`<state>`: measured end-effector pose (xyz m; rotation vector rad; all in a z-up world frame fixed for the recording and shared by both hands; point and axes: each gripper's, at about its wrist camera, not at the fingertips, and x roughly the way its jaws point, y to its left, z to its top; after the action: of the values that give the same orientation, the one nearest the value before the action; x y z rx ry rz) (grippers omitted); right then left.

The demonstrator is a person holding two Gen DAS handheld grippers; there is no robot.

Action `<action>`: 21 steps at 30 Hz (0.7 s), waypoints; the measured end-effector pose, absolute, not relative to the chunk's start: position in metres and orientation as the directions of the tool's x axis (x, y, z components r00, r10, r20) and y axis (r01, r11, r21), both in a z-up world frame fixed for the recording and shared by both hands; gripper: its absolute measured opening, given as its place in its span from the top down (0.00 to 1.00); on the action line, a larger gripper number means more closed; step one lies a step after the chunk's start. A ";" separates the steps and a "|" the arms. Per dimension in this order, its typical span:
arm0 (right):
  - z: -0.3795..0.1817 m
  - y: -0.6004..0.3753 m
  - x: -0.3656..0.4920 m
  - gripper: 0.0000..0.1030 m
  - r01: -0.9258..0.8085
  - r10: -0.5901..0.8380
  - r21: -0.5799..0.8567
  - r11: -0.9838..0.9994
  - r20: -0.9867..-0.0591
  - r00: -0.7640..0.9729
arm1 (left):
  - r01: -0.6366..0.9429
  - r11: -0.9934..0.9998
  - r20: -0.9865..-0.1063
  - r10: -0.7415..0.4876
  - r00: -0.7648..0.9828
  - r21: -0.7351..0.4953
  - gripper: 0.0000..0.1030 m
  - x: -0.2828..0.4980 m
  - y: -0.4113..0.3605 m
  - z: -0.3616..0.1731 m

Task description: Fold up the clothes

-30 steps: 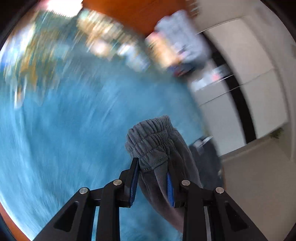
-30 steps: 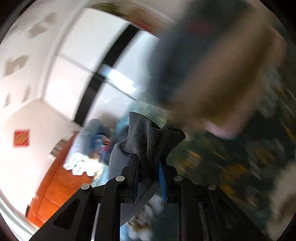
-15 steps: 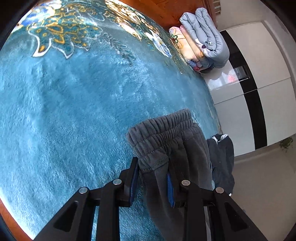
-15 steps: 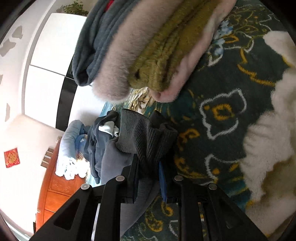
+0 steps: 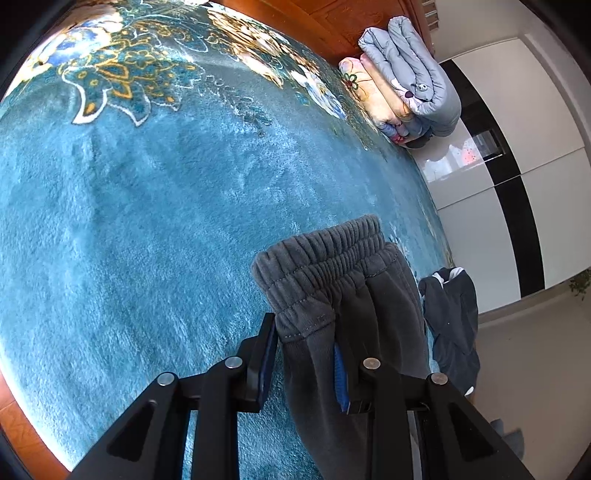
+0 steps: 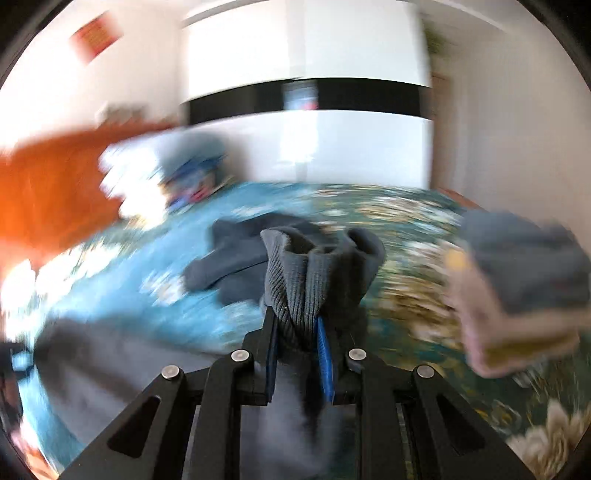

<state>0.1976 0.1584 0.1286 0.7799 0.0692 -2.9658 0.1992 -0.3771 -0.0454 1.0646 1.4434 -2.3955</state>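
Your left tongs (image 5: 304,358) hold the pants (image 5: 332,280) by the waistband, over the bed blanket (image 5: 147,221); a jacket (image 5: 452,314) lies just right of the pants, at the bed's edge; rolled quilts (image 5: 406,85) sit far back by the headboard (image 5: 332,18); your right tongs (image 6: 297,354) pinch a ribbed cuff (image 6: 306,273); a stack of folded clothes (image 6: 517,291) sits to their right; the wardrobe (image 6: 306,110) stands behind the bed.
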 end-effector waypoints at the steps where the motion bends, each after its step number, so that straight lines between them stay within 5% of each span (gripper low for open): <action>1: 0.121 0.136 0.198 0.80 0.127 -0.085 -0.048 -0.991 -0.509 -0.856 | 0.460 -0.522 -0.635 0.224 -0.739 -0.719 0.72 0.200 -0.377 -0.046; 5: 0.084 0.056 0.196 0.80 0.279 -0.157 -0.127 -0.952 -0.580 -0.800 | 0.460 -0.513 -0.631 0.225 -0.743 -0.725 0.72 0.203 -0.377 -0.047; 10: 0.034 -0.003 0.208 0.79 0.340 -0.082 -0.303 -0.890 -0.628 -0.774 | 0.460 -0.508 -0.627 0.224 -0.746 -0.728 0.72 0.206 -0.378 -0.049; 13: 0.023 -0.014 0.211 0.63 0.390 -0.089 -0.336 -0.857 -0.648 -0.756 | 0.463 -0.503 -0.627 0.224 -0.746 -0.730 0.71 0.207 -0.377 -0.050; 15: 0.028 -0.014 0.220 0.50 0.435 -0.144 -0.312 -0.845 -0.650 -0.746 | 0.464 -0.500 -0.627 0.224 -0.746 -0.731 0.71 0.208 -0.377 -0.051; 21: 0.067 0.034 0.225 0.49 0.415 -0.301 -0.081 -0.906 -0.565 -0.768 | 0.472 -0.494 -0.630 0.221 -0.744 -0.730 0.70 0.209 -0.376 -0.052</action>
<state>0.2248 0.0338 0.0666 0.7909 0.2832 -2.6249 0.2095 -0.3762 -0.0518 1.0432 1.4867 -2.3660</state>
